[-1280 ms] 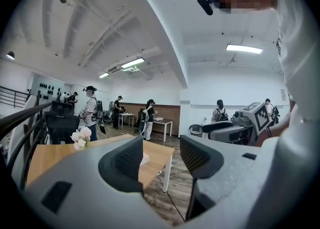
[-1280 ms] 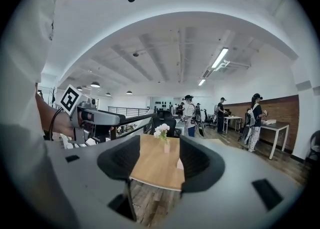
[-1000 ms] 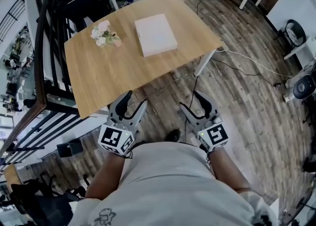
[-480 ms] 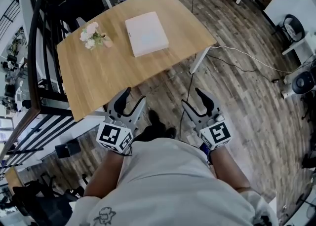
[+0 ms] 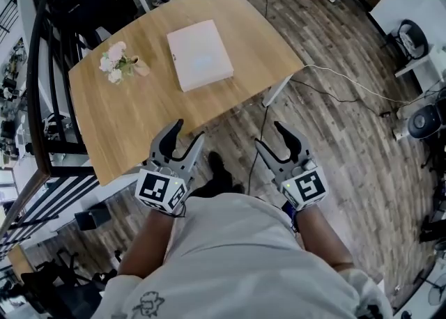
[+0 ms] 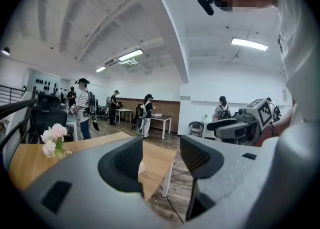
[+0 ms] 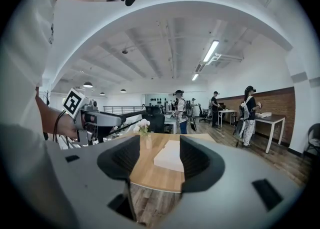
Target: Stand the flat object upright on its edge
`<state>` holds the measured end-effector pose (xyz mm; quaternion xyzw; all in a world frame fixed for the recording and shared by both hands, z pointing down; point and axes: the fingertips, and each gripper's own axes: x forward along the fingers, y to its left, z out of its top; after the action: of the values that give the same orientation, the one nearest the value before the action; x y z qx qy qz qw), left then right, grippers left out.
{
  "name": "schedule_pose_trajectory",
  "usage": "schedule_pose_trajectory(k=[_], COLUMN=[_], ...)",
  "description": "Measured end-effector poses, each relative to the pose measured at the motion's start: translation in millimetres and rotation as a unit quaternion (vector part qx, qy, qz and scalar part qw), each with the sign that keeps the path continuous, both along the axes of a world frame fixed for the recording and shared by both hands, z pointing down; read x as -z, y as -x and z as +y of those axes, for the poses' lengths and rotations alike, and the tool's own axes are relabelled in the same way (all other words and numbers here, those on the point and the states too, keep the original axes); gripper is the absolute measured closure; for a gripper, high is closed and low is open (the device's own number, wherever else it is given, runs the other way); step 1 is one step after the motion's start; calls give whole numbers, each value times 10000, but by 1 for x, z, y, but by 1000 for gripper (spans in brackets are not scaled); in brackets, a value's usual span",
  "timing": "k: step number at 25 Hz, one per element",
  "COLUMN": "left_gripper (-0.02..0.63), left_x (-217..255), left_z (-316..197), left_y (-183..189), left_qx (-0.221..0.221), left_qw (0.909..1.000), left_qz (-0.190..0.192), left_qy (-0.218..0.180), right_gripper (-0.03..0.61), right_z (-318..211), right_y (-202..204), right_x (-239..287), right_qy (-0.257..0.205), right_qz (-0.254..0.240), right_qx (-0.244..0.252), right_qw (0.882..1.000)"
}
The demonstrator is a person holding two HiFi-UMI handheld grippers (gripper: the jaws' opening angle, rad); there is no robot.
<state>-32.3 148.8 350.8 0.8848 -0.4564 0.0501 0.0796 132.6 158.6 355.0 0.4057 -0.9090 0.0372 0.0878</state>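
A flat pale pink box [image 5: 199, 53] lies flat on the wooden table [image 5: 139, 112], toward its far right part. The right gripper view shows the same box [image 7: 169, 155] ahead between the jaws but far off. My left gripper [image 5: 180, 136] hovers open just off the table's near edge, nothing between its jaws. My right gripper [image 5: 274, 134] is open too, over the floor to the right of the table, well short of the box. In the left gripper view the left gripper [image 6: 161, 155] frames the table corner only.
A small bunch of pale flowers [image 5: 117, 64] lies on the table left of the box. A dark railing [image 5: 49, 88] runs along the table's left side. Cables [image 5: 334, 81] trail over the wooden floor to the right. People and desks stand farther off in the room.
The table and box have slid left and slightly nearer in the head view as the person steps closer. Both grippers keep the same open stance in front of the body.
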Motion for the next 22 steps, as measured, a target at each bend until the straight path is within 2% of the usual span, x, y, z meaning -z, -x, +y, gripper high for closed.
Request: schedule_pose_trajectory(k=[5, 11, 22], left_gripper=[390, 390, 389], left_x=[-2, -5, -7], left_z=[-46, -96, -143], left_y=[13, 50, 98], left_qx=[19, 77, 298], left_qw=[10000, 10000, 9995], left_qz=[28, 30, 54], left_qy=[22, 36, 72], right_gripper=[322, 321, 321], right_z=[-52, -106, -160], right_y=[18, 53, 99], right_x=[0, 2, -3], right_qy=[57, 41, 105], right_qz=[-22, 4, 8], right_qx=[31, 87, 295], right_qw=[10000, 10000, 9995])
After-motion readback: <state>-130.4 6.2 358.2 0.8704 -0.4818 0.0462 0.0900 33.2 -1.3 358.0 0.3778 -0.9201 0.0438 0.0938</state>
